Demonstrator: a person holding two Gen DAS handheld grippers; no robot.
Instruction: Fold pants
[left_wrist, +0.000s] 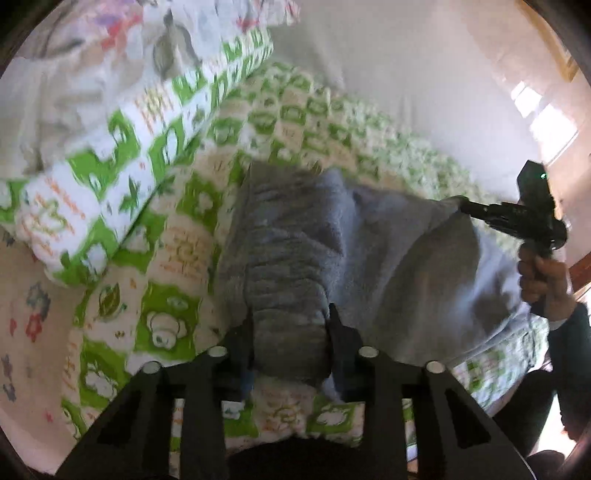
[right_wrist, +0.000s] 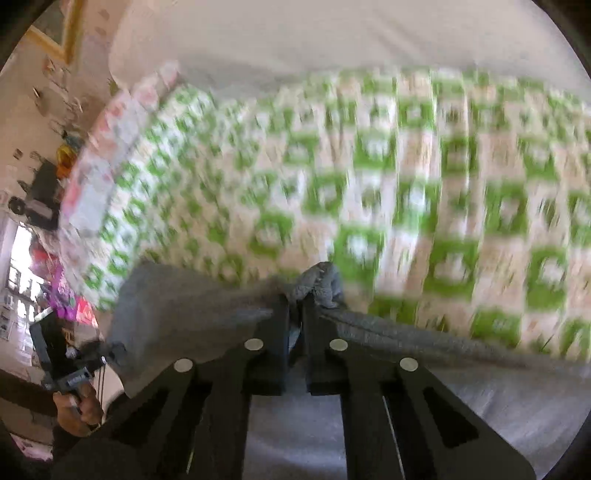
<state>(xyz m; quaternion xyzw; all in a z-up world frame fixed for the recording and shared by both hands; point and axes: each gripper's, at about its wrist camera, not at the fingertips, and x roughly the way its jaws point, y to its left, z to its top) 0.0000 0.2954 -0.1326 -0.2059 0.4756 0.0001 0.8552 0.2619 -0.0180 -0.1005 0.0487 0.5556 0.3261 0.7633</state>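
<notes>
The grey pants (left_wrist: 332, 236) hung stretched between the two grippers above the bed, only their far edge resting on the green-and-white patterned bedspread (left_wrist: 177, 291). The left gripper (left_wrist: 291, 332) was clenched on a bunched, ribbed part of the fabric, probably the waistband or a cuff; the cloth filled the gap between its jaws. The right gripper (right_wrist: 295, 306) was pinched nearly closed on a thin fold of the same cloth, a small tuft standing out beyond its tips. In the left wrist view a hand (left_wrist: 543, 280) held that gripper near the bed's right side.

The step in hand appeared to be the lift-and-spread: the garment was raised and drawn taut before being laid down. The next move would call for lowering both grips together, keeping tension even, so the fabric lands flat on the bedspread without creases.

A folded quilt (left_wrist: 122, 147) of matching pattern lay along the bed's left side, a white wall (left_wrist: 406, 74) stood behind the far edge, and a bright window (left_wrist: 546, 118) lit the room's right corner. Both views were blurred.
</notes>
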